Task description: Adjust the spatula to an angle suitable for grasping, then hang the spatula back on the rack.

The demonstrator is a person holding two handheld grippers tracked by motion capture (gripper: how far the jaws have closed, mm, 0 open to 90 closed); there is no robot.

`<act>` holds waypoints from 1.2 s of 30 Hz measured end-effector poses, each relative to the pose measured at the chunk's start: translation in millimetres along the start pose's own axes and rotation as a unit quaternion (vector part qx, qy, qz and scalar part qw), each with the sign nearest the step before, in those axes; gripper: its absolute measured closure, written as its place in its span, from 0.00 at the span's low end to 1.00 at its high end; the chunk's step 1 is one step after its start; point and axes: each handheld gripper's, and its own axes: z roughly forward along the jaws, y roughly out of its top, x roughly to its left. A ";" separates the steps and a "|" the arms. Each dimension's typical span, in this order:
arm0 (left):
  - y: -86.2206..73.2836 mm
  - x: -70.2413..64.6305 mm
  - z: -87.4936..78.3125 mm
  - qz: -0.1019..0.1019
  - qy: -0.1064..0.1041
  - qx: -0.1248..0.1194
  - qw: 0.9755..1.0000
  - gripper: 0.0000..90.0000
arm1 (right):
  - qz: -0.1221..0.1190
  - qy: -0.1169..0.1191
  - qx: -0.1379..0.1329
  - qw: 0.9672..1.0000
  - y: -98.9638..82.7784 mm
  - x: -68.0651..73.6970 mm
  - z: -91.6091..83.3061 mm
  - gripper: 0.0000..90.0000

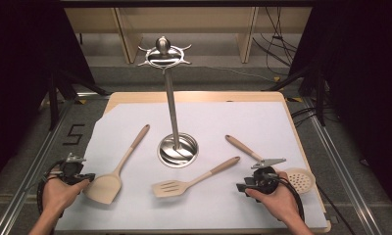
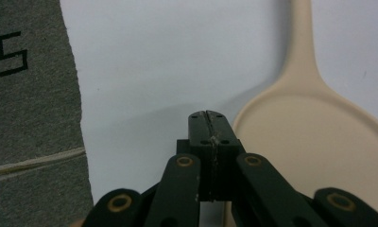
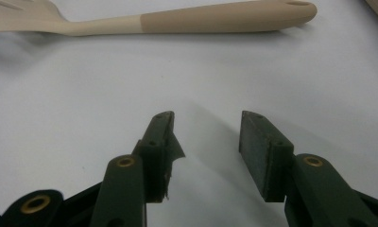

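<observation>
Here we are at the table (image 1: 302,147), white sheet (image 1: 223,122) spread across it, and nothing has been lifted yet. The left gripper (image 2: 210,120) sits at the near left corner with its jaws pressed flat together and nothing between them, its tips just beside the broad blade of the solid spatula (image 2: 314,156), apart from it by the look of the left gripper view. That spatula lies on the sheet's left side, blade toward the person, wooden handle angled up toward the middle. Over on the other side the right gripper (image 3: 206,137) rests low above the sheet with jaws spread and empty, and the slotted spatula (image 3: 187,21) lies across ahead of it, well apart. I read this as the approach step: a pick of the solid spatula is being lined up, most likely to hang it on the tall metal stand (image 1: 173,117) that rises from its round base in the centre, its ring of hooks bare. The next move calls for the left jaws to open, then slide to the neck or handle where they can close around it, because the flat blade offers little to pinch. Count time: three utensils on the sheet, one solid spatula, one slotted spatula, one skimmer (image 1: 298,178) at the right beside the right hand; one stand; two grippers.
</observation>
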 end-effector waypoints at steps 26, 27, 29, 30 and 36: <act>74.6 -21.5 7.9 -0.009 -0.037 -0.099 0.994 0.43 | -0.012 -0.029 -0.030 0.999 0.0 -4.5 0.6 0.61; 76.7 -23.6 8.4 -0.006 -0.041 -0.087 0.995 0.44 | -0.015 -0.029 -0.020 0.999 0.7 -4.0 -0.9 0.61; 78.9 -26.5 11.9 -0.001 -0.043 -0.080 0.996 0.45 | -0.030 -0.034 -0.029 0.999 -0.3 -5.0 1.6 0.61; 78.9 -26.5 11.9 -0.001 -0.043 -0.080 0.996 0.46 | -0.030 -0.034 -0.029 0.999 -0.3 -5.0 1.6 0.61; 89.4 -30.5 23.6 0.009 -0.046 0.004 0.999 0.50 | -0.020 -0.029 -0.027 0.999 0.4 -4.7 -1.1 0.61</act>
